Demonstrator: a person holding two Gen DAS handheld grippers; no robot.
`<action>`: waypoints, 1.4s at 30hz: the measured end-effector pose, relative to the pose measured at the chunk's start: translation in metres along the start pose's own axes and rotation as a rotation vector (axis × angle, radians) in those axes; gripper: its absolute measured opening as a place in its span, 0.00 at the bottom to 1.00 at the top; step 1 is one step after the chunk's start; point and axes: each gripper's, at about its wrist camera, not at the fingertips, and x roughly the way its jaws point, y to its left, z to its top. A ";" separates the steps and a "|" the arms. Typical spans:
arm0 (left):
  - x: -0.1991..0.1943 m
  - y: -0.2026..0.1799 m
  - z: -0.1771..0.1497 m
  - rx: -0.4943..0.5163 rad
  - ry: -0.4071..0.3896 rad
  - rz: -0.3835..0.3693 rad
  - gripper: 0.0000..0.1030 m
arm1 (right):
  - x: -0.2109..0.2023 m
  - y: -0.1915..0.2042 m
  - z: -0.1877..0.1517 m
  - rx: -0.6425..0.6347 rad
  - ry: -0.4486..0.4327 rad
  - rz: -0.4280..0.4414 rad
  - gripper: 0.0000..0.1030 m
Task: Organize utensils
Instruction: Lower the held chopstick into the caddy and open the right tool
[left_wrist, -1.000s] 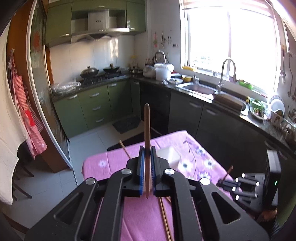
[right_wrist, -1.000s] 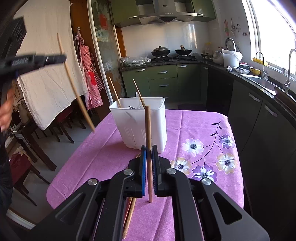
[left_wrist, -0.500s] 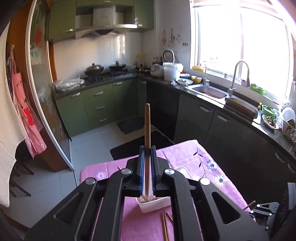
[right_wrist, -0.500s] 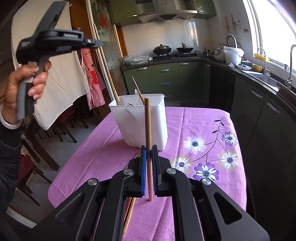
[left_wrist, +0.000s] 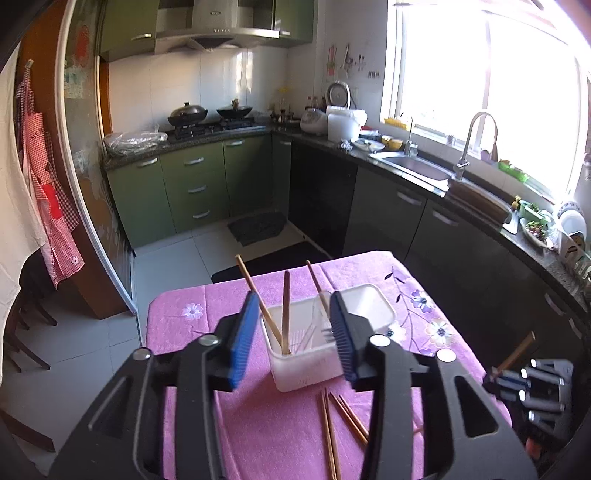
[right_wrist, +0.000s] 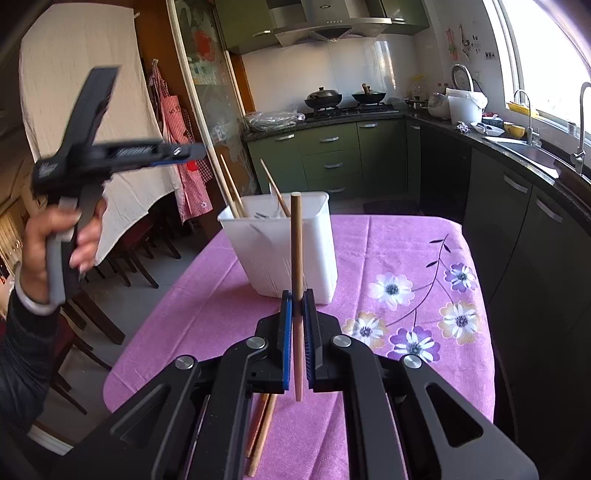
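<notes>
Wooden chopstick (right_wrist: 296, 258) (upright), pinched in right hand-held gripper (right_wrist: 296, 325), plain brown.

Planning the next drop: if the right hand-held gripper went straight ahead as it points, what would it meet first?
Probably the white utensil holder: it stands directly ahead of the right hand-held gripper, which grips a chopstick. Depth is uncertain.

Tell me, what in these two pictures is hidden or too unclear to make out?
- Bottom of the white holder: in the left wrist view, its own walls hide where the chopsticks rest.
- Metal cutlery inside: too small in both views to name.
- Loose chopsticks on the table: in the right wrist view, the right gripper covers most of them.
- Left gripper: motion-blurred there.
</notes>
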 end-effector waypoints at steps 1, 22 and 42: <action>-0.009 -0.002 -0.006 -0.006 -0.014 -0.002 0.49 | -0.003 0.000 0.005 -0.001 -0.009 0.002 0.07; -0.068 0.032 -0.145 -0.148 -0.048 0.074 0.84 | 0.038 0.014 0.158 0.012 -0.183 -0.065 0.07; -0.012 0.001 -0.146 -0.092 0.106 -0.004 0.85 | 0.015 0.019 0.032 -0.058 -0.063 -0.077 0.15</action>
